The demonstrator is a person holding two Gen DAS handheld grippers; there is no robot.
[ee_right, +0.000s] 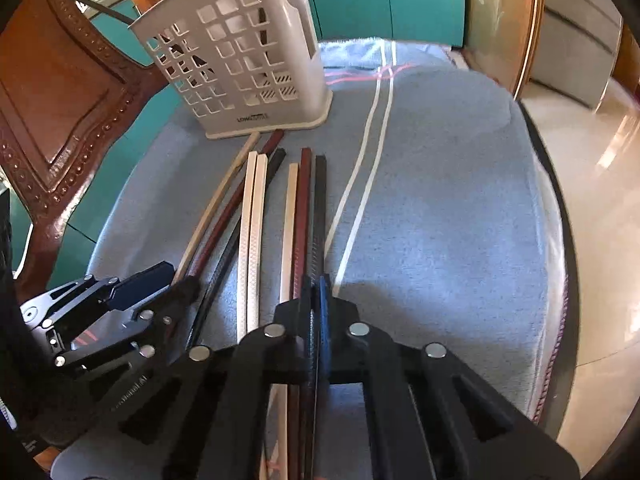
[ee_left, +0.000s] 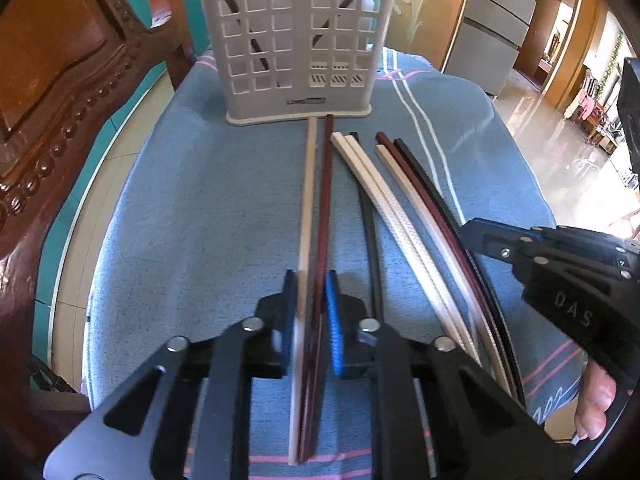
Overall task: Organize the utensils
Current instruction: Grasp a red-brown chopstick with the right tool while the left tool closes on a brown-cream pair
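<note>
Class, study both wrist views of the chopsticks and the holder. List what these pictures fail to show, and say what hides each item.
- Utensil holder: its top is cut off by the edge of the left wrist view; the contents show only as dark slivers through the lattice.
- Near ends of the beige chopstick and the brown chopstick: covered by the left tongs.
- Black chopstick: its near end is hidden under the right tongs.

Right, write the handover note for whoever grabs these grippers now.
Left gripper: closed on a cream chopstick and a dark red chopstick, both lying on the blue towel.
Right gripper: closed on the black chopstick.
White holder stands upright at the far end, some chopsticks already inside.
Left: lift and drop these in, then the loose ones between.
</note>
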